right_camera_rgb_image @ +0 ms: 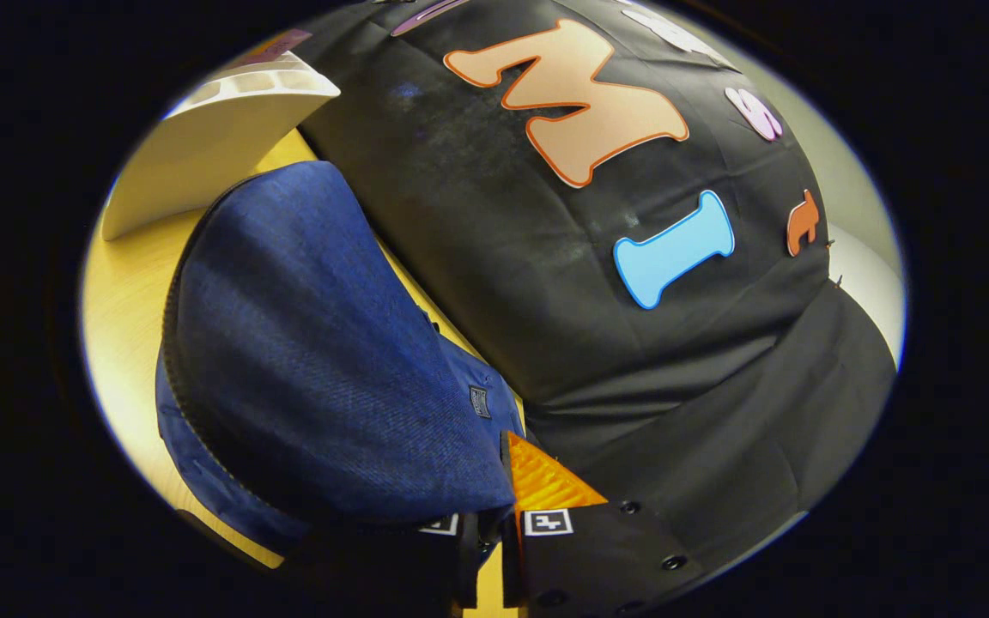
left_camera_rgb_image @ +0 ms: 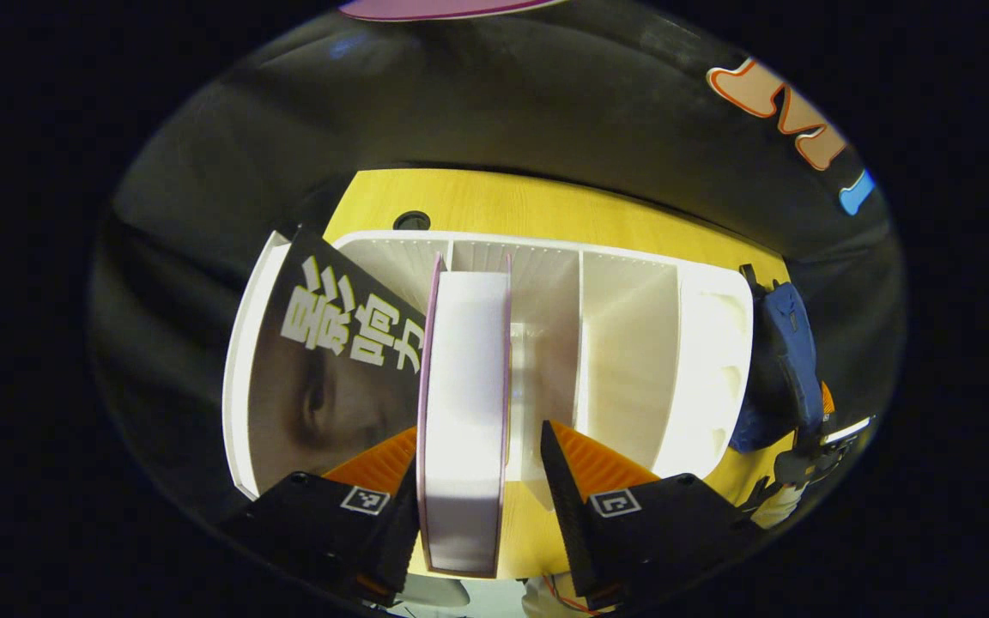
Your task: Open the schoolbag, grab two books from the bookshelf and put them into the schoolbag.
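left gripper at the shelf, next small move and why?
Probably close the left gripper: its open fingers straddle the thick white-paged book with the pink cover, upright in the white slotted bookshelf, with a gap on one side.

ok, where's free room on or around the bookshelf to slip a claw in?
The bookshelf has two bare slots on its right side, between the white dividers toward the schoolbag. A strip of bare table runs behind it. The left end is crowded: the dark-cover book leans there, and the left claw straddles the pink-edged book.
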Demonstrator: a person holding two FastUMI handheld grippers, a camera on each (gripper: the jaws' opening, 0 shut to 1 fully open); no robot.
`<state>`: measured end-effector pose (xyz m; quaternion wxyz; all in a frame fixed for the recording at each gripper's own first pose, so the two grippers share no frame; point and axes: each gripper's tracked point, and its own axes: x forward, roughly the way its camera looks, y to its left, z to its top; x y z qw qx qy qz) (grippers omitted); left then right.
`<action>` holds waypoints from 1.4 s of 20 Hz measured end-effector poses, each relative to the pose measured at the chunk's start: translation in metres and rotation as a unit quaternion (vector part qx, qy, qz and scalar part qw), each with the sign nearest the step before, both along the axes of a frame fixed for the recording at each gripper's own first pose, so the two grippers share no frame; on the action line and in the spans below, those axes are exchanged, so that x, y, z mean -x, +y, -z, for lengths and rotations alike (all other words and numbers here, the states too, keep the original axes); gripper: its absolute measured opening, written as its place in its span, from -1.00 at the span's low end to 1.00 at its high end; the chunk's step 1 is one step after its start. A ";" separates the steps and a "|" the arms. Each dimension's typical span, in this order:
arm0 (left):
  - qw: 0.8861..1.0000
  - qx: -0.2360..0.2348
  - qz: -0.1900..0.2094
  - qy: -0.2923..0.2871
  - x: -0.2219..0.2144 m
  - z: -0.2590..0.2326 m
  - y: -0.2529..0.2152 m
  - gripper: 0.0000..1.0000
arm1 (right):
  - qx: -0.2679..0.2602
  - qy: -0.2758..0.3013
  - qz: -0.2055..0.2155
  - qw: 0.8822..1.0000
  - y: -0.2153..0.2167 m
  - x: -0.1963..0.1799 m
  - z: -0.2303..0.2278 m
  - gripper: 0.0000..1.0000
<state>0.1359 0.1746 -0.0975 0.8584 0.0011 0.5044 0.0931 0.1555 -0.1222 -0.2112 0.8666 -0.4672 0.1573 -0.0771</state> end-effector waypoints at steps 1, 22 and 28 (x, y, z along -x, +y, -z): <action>1.000 -0.001 0.001 0.006 -0.002 0.002 -0.001 0.35 | 0.000 0.000 0.000 1.000 0.000 0.001 0.000 -0.78; 0.990 0.000 -0.075 0.121 0.000 0.042 -0.001 -0.20 | -0.016 -0.003 -0.001 1.000 -0.004 0.002 -0.006 -0.78; 0.991 -0.003 -0.063 0.120 0.019 0.011 -0.017 -0.20 | -0.022 -0.004 -0.002 1.000 -0.005 0.002 -0.006 -0.78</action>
